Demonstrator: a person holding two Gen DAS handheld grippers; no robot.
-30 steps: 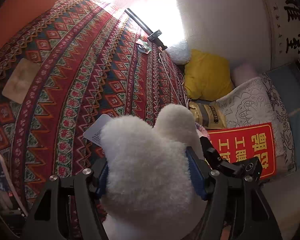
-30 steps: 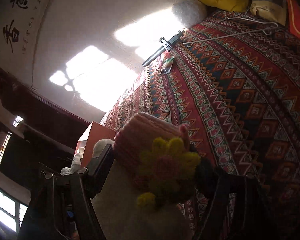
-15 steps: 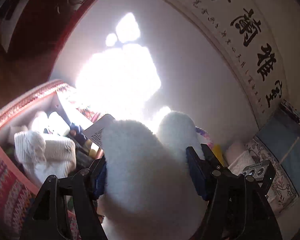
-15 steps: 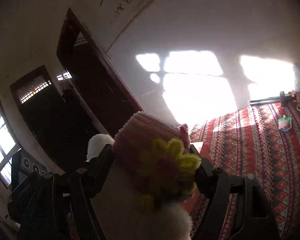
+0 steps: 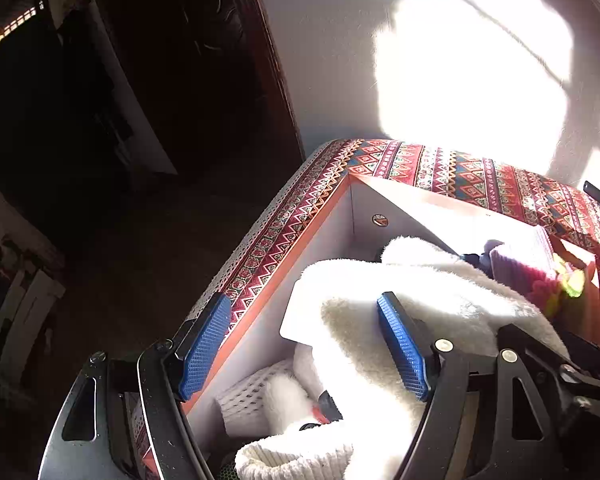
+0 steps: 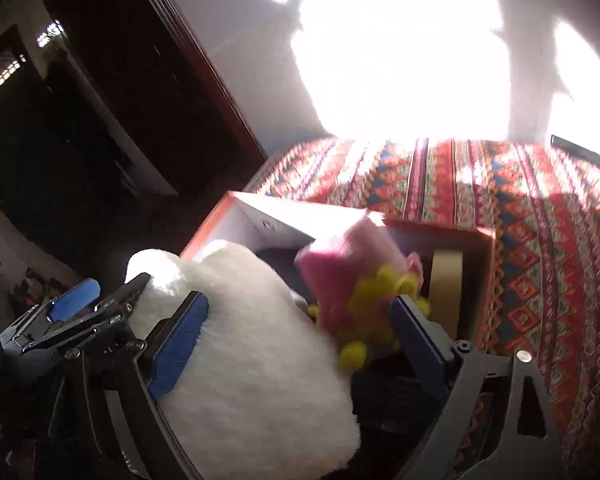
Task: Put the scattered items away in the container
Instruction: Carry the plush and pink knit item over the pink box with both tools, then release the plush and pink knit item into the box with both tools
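The left gripper (image 5: 304, 348) was seen with its blue pads apart, gripping nothing; the fluffy white plush item (image 5: 400, 292) lay against and beyond its right pad, over the orange-rimmed white box (image 5: 300, 248). The right gripper (image 6: 300, 336) was opening, the pink knitted item with yellow pompoms (image 6: 352, 264) loose between its pads above that box. The box sat on a red patterned cloth (image 6: 520, 208).

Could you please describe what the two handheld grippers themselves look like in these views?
Both match: the left gripper and right gripper have glossy black frames with cut-out slots and silver screw heads. Each finger carries a long blue pad with a fine cross-hatched texture. No cables, sleeves or hands show.
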